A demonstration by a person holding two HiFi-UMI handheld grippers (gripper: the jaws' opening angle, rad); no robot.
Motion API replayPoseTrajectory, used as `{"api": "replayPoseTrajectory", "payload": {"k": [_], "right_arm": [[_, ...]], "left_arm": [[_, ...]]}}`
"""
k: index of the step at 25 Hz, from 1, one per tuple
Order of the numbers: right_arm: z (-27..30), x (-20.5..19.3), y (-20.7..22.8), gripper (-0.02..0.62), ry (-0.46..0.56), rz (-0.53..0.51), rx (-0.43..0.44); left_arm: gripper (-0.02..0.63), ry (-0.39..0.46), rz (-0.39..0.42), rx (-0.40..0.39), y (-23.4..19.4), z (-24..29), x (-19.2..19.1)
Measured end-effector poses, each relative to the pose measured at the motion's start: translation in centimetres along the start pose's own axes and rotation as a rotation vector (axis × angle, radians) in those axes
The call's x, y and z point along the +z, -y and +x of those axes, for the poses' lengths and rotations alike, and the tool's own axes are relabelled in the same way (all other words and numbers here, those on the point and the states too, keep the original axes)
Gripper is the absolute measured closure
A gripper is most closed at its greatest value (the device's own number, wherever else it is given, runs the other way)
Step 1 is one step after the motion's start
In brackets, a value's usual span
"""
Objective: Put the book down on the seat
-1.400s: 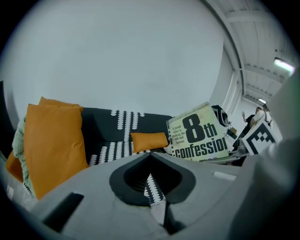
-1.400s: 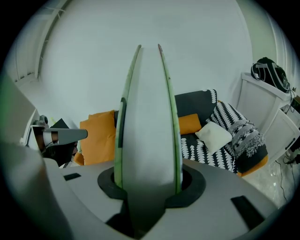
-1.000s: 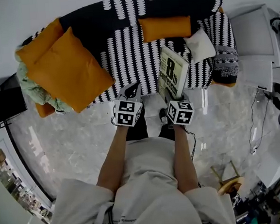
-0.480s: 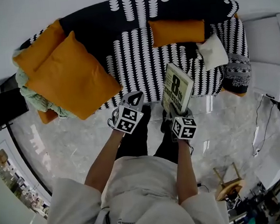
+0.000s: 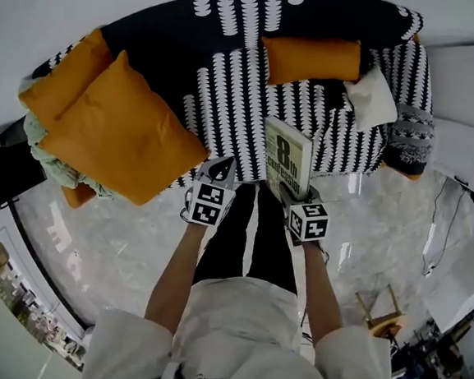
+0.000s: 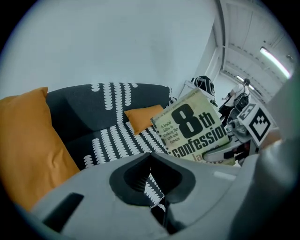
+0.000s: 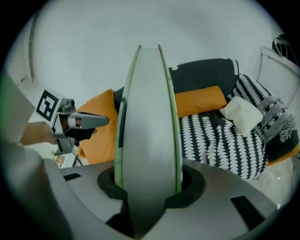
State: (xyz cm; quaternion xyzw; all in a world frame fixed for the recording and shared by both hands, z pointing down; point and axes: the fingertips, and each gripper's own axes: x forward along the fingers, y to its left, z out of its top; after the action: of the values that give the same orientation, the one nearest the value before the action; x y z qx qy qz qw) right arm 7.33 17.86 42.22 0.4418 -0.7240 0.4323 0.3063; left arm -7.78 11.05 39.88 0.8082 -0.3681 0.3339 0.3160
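Grasping book (image 5: 289, 157) upright, right fingers (image 7: 220, 201) | left fingers (image 6: 93, 201) clenched, empty | orange cushions (image 5: 120, 129) on seat (image 5: 238, 110) ahead

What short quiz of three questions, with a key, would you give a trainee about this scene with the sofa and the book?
1. True or false: the left gripper holds the book.
2. In the head view, which colour is the large cushion at the left end of the sofa? A orange, B blue, C red.
3. Fill in: the large numeral on the book's cover is ___.
Key: 1 false, the right gripper clamps it; 2 A; 3 the numeral 8.
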Motion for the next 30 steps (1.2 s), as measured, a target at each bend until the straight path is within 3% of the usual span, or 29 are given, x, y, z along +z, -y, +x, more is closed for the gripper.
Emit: {"api": "replayPoseTrajectory", "payload": {"k": [9,17,26,30], "right_arm": [[5.5,1.1,1.9,0.436,-0.024,0.024,0.032],[9.6,-0.2,2.2,0.436,-0.030,0.268,0.177],[14.9,-1.4,1.8,0.436,0.001,0.605,0.372],[17.7,-0.9,1.1,0.436,-0.042,0.566,0.383]], "left_arm": [[0.597,0.016,-0.046,-0.046,-0.8,2.5,-2.1],[0.597,-0.011,-0.114,-0.006,-3.9,6.2,-6.0],[0.597,-0.061,-0.052,-0.025,-4.5,9.7,-8.3],[0.597,-0.071,-0.038,-0.020,-6.3,10.2,-9.1]]}}
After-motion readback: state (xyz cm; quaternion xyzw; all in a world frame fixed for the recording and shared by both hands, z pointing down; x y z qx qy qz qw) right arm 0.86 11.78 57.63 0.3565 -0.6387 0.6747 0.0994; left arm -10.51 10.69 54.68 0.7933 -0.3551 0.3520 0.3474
